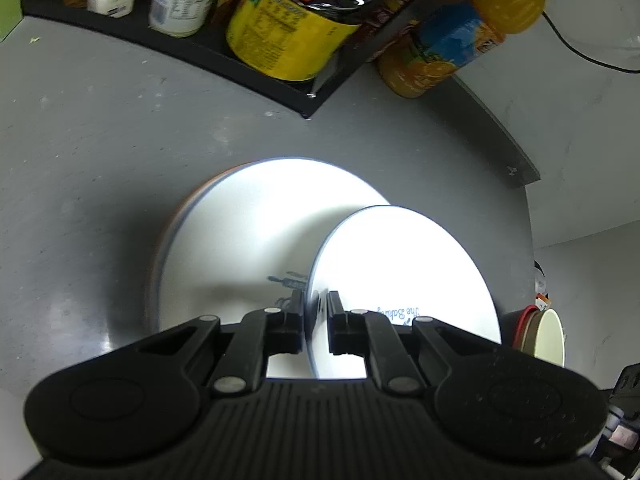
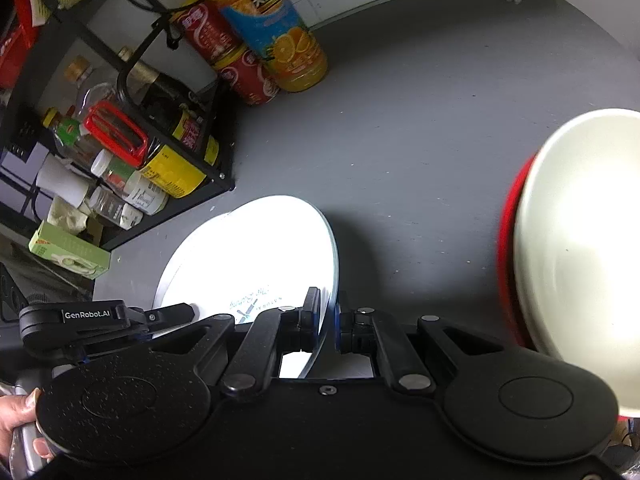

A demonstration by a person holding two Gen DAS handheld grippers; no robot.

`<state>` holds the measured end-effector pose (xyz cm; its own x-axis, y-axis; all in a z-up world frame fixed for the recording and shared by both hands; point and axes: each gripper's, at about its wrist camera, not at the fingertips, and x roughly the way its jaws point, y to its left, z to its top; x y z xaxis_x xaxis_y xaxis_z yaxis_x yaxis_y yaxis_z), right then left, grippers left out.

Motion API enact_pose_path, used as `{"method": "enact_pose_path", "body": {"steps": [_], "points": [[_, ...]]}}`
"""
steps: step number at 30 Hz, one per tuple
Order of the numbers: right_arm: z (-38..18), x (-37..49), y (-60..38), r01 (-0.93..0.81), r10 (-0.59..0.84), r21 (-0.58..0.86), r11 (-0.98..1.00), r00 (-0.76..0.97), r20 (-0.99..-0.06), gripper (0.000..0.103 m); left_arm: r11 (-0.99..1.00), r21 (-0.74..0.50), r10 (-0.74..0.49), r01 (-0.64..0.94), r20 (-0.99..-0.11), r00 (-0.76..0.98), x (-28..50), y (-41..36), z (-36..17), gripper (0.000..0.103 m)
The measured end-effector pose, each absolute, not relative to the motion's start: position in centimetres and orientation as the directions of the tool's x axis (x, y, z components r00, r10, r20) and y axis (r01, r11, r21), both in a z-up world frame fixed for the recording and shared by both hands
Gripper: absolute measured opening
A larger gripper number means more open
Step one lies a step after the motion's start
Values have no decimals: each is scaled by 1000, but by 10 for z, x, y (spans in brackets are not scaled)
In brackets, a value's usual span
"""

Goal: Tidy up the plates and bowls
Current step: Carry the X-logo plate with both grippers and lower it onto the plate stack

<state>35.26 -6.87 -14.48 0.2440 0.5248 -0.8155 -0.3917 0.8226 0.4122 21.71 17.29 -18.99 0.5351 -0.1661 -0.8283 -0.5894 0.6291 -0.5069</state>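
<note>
My left gripper (image 1: 314,307) is shut on the rim of a small white plate (image 1: 404,280) with blue lettering, held tilted above a larger white plate (image 1: 248,248) that lies on an orange-rimmed plate on the grey counter. My right gripper (image 2: 328,316) is shut on the rim of a white plate (image 2: 256,256), with the left gripper (image 2: 104,320) beside it at the plate's left edge. A cream bowl (image 2: 580,248) nested in a red bowl (image 2: 508,240) stands at the right; it also shows in the left wrist view (image 1: 550,336).
A black rack (image 1: 256,80) with jars, a yellow-labelled bottle (image 1: 280,32) and condiments stands at the back left. An orange juice bottle (image 2: 276,28) and a red can (image 2: 240,68) stand beside the rack against the white wall. A green box (image 2: 68,250) lies by the rack.
</note>
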Motion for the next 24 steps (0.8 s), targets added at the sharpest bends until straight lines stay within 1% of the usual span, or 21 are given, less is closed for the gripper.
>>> {"method": "enact_pose_path", "body": {"steps": [12, 24], "points": [[-153, 345, -49, -463, 495, 357, 811, 217, -842, 7, 598, -486, -159, -637, -851, 500, 201, 186, -205, 9], [-160, 340, -41, -483, 472, 331, 811, 205, -857, 8, 591, -467, -141, -658, -863, 486, 198, 191, -211, 10]]}}
